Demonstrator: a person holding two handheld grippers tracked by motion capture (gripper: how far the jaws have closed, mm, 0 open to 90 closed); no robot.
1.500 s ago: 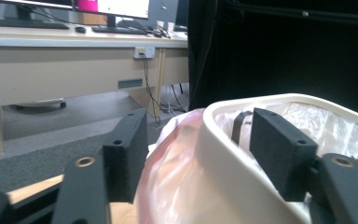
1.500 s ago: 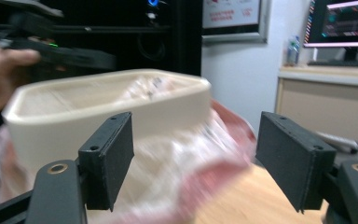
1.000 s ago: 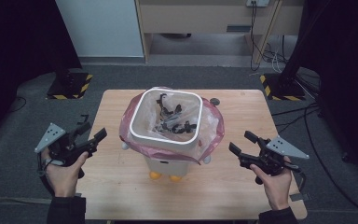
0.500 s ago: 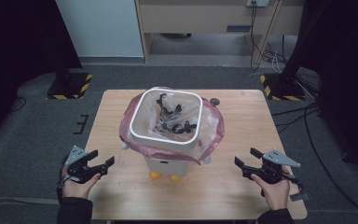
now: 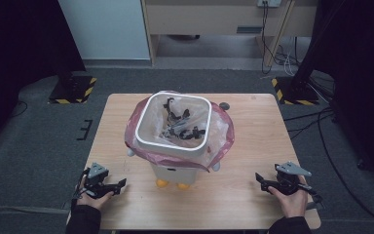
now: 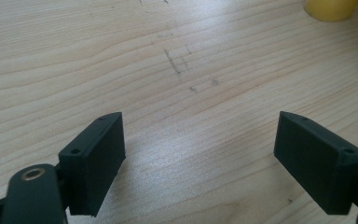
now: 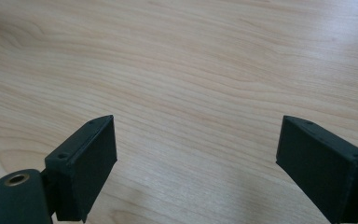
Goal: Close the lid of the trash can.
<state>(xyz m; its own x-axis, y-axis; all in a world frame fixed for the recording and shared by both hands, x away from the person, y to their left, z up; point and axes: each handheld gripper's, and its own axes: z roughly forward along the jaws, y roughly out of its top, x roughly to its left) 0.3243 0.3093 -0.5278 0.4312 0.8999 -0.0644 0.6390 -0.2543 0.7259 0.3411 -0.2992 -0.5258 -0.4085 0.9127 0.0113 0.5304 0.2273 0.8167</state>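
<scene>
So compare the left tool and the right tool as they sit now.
The left tool lies at the table's near left edge, close to the bin; the right tool sits farther from the bin, toward the near right corner. The left tool's own view catches the bin's yellow feet at its top right; the right tool's view catches just a yellow sliver at its left edge. Both are open, empty, low over bare wood.

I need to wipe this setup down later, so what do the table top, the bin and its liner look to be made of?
The table looks like pale wood or wood veneer with a matt finish: grain lines run across it. The bin seems to be smooth white plastic, going by its even, rounded rim. Its liner looks like a thin pink plastic bag: translucent, crinkled and folded over the rim.
</scene>
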